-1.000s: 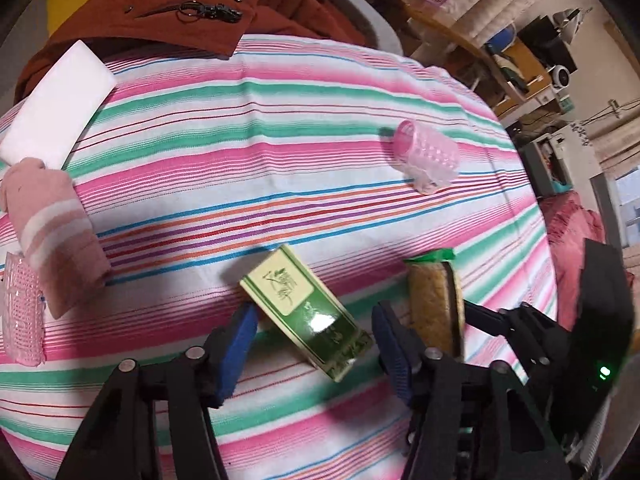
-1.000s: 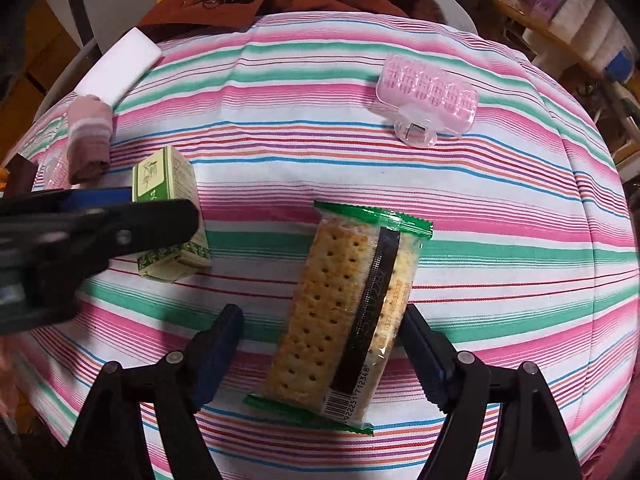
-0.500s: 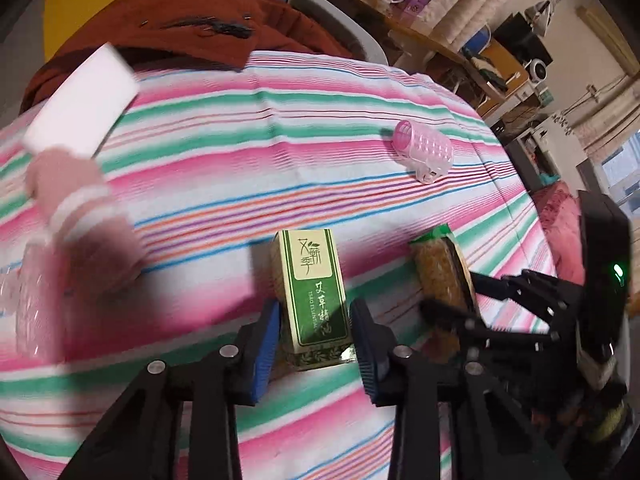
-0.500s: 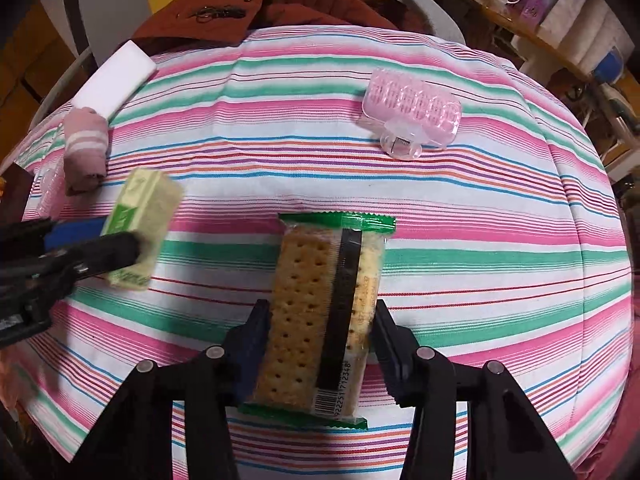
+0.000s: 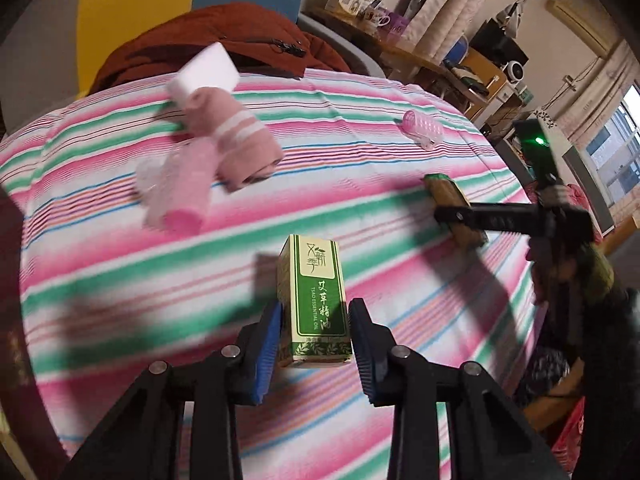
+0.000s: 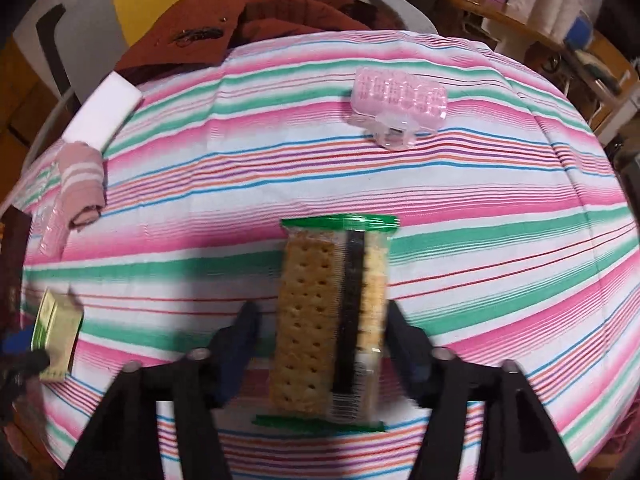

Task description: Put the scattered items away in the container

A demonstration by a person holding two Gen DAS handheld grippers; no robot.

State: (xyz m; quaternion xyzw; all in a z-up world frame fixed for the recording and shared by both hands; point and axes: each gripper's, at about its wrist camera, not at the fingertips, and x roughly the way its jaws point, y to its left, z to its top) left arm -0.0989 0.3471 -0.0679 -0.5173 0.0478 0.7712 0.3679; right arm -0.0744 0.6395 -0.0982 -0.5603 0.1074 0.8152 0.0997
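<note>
Lifted off the striped cloth (image 5: 120, 280) now, one green box (image 5: 316, 304) pinched in the left gripper (image 5: 314, 344); right gripper (image 6: 320, 344) has just spread, jaws loose around one cracker pack (image 6: 320, 320). Two pink rollers (image 6: 400, 100) remain.

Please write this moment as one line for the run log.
left gripper: shut on green box | right gripper: jaws just opening, cracker packet between them

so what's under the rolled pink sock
The rolled pink sock lies across a pink hair roller and one end of a white block. Whatever is beneath its middle is covered.
</note>
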